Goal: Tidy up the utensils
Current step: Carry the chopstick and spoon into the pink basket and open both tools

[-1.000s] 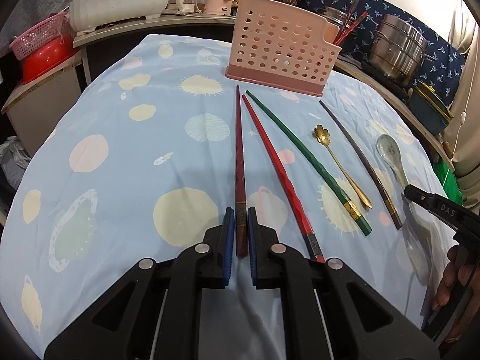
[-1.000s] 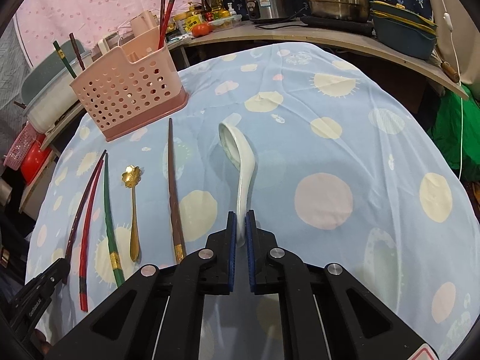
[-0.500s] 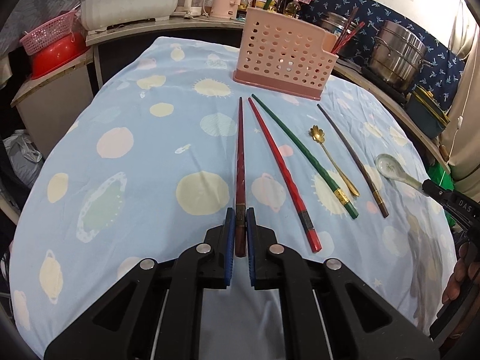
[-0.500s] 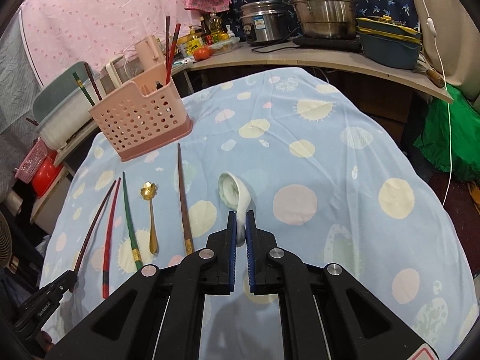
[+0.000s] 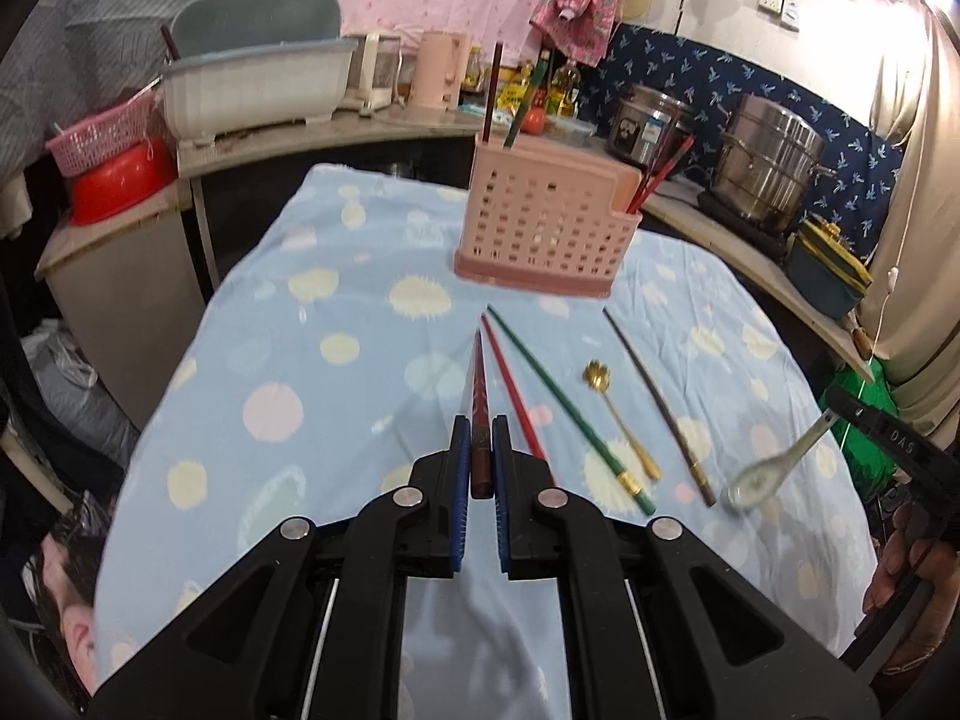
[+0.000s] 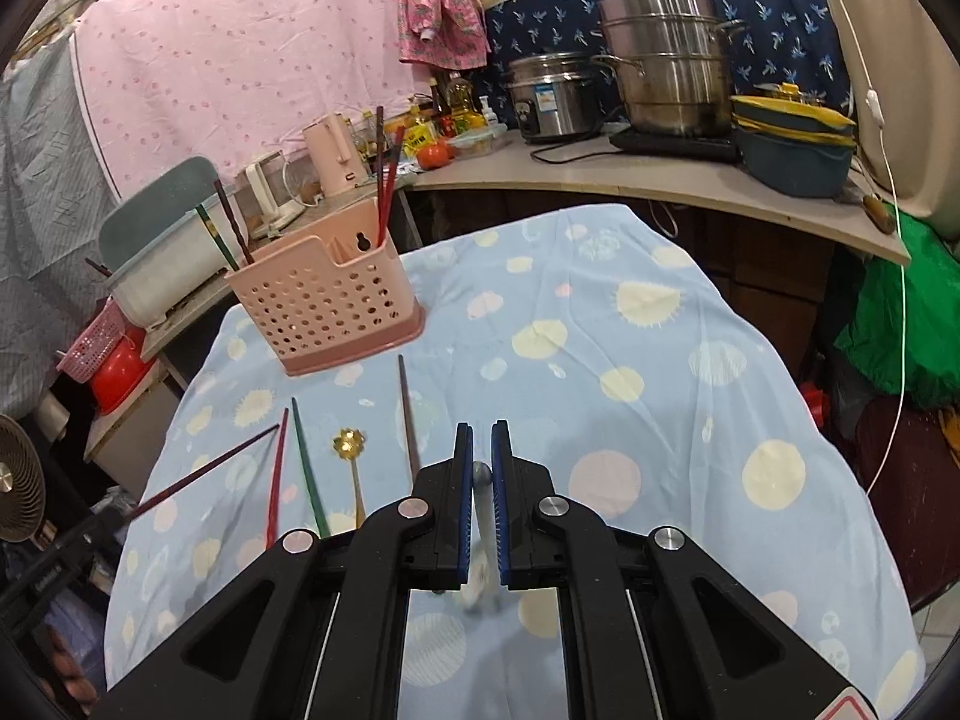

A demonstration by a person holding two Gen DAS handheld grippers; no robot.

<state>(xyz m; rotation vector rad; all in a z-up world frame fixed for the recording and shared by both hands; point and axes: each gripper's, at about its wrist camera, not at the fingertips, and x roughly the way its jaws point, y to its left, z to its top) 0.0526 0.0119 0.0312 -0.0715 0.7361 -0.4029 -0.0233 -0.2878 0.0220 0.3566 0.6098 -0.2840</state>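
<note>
My left gripper (image 5: 478,450) is shut on a dark red chopstick (image 5: 479,396) and holds it above the table, tip forward. My right gripper (image 6: 482,456) is shut on the handle of a white ceramic spoon (image 6: 480,540); in the left wrist view the spoon (image 5: 774,474) hangs bowl-down in the air at the right. A pink perforated utensil holder (image 5: 546,228) stands at the table's far end with several chopsticks in it. On the cloth lie a red chopstick (image 5: 513,390), a green chopstick (image 5: 564,408), a gold spoon (image 5: 618,420) and a brown chopstick (image 5: 657,402).
The table wears a light blue spotted cloth (image 6: 630,360). A counter behind it holds steel pots (image 6: 666,60), a kettle (image 6: 333,150), bottles and a dish tub (image 5: 252,84). A red bowl (image 5: 120,180) and a pink basket sit at the left.
Both grippers have risen well above the table. The dark red chopstick and the white spoon have left the cloth and are held in the air.
</note>
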